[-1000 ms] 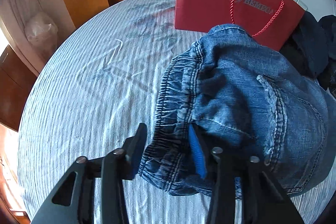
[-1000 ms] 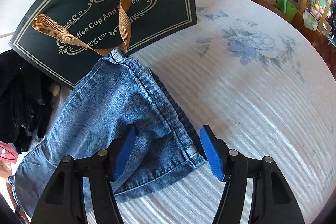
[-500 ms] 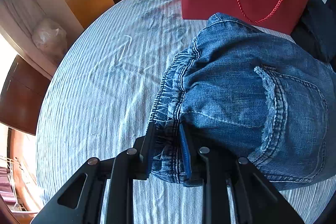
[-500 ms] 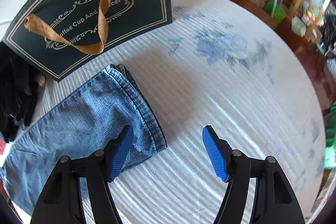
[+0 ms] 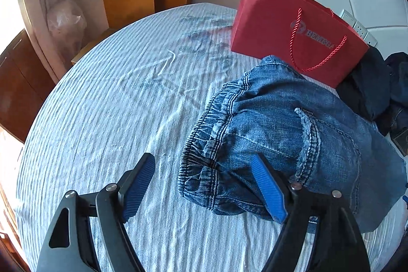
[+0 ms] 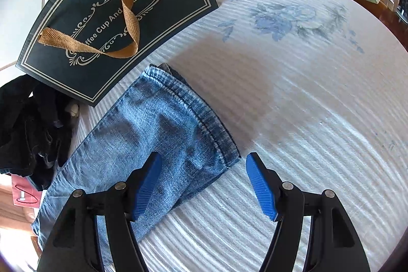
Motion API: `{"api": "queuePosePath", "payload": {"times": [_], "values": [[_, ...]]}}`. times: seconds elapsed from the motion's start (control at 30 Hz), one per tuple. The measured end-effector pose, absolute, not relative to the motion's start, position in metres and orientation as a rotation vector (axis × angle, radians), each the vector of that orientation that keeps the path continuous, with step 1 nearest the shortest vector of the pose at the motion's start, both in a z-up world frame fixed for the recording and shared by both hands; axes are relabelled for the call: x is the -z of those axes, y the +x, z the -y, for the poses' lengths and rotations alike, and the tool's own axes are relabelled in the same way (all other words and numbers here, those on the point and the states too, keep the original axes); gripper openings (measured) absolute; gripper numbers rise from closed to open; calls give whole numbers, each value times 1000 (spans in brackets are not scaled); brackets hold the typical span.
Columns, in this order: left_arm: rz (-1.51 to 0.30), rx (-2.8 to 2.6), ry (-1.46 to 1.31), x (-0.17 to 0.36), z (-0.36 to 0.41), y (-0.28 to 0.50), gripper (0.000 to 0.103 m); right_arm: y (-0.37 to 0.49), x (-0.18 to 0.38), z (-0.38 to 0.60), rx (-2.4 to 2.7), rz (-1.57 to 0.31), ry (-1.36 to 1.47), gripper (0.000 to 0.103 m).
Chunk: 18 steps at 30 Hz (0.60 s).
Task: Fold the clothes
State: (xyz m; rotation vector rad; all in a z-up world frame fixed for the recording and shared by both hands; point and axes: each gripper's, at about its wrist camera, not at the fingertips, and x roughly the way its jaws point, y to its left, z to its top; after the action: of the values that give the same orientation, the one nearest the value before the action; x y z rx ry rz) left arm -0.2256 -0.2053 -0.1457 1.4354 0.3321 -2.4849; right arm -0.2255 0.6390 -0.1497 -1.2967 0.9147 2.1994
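A pair of blue denim jeans [image 5: 288, 144] is laid across a round table covered by a white ribbed tablecloth [image 5: 107, 103] printed with blue flowers. In the left wrist view, the elasticated waistband end of the jeans is seen bunched on the cloth, with a frayed-edged pocket turned upward. The left gripper [image 5: 204, 185] is spread wide and nothing is clasped: its left pad is set over bare cloth beside the waistband, while its right pad is placed over the denim, and whether fabric is touched cannot be told. Behind the jeans a red paper bag [image 5: 288, 29] with a red cord handle is stood upright, and dark clothes [image 5: 367, 86] are piled to its right. In the right wrist view, the hemmed leg end [image 6: 178, 124] of the jeans is laid flat on the cloth. The right gripper [image 6: 204, 188] is likewise parted and empty, its left pad over the leg and its right pad over bare cloth beyond the hem. A dark green gift bag [image 6: 114, 17] with a gold ribbon handle is seen beyond the hem, and a black garment [image 6: 30, 129] is heaped at the left.
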Motion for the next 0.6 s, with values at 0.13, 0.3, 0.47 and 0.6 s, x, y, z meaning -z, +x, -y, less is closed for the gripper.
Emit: {"api": "queuePosePath", "payload": {"times": [0.13, 0.3, 0.47, 0.6], "values": [[-337, 2430, 1509, 174, 202, -235, 80, -232, 157, -630, -2208, -900, -1303, 75], [-417, 2438, 1475, 183, 198, -238, 79, -243, 163, -617, -2208, -800, -1329, 82], [-467, 2462, 1464, 180, 188, -235, 48, -264, 164, -586, -2206, -508, -1399, 45], [-500, 2445, 1430, 179, 183, -231, 43, -277, 161, -567, -2215, -419, -1426, 13]]}}
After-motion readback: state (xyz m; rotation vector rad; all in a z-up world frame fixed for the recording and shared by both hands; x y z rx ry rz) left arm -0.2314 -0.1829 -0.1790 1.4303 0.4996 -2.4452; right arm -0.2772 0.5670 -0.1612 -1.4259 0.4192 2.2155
